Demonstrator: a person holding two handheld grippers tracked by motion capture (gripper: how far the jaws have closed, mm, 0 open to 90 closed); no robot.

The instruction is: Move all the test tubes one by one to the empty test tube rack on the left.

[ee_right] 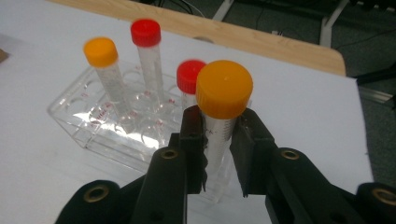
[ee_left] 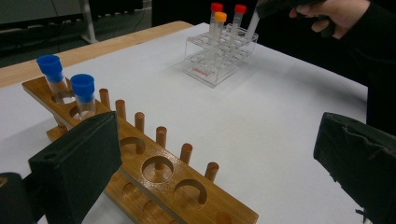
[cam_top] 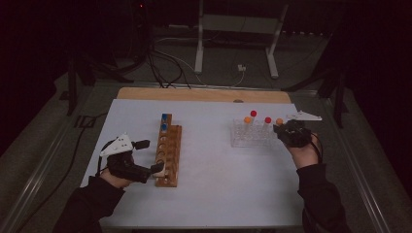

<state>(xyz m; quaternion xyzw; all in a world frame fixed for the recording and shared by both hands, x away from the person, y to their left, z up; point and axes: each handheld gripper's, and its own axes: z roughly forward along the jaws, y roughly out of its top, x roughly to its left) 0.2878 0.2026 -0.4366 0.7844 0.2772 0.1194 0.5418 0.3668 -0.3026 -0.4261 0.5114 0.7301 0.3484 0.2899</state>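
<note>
right tongs (ee_right: 217,154): clamped just under the cap of an orange-capped tube (ee_right: 223,100), upright, at the clear rack's (ee_right: 93,128) near corner | wooden rack (cam_top: 167,153): well off to its left | left tongs (ee_left: 210,163): wide, empty, beside the wooden rack

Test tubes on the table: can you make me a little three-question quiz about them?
1. True or false: the right claw is shut on an orange-capped tube.
2. How many blue-capped tubes stand in the wooden rack?
3. The left claw is: A) open with nothing between its jaws, B) shut on a red-capped tube, C) holding the clear rack.

Key
1. True: its jaws press on both sides of the tube just below the cap, above the clear rack.
2. Two, side by side at one end.
3. A.
</note>
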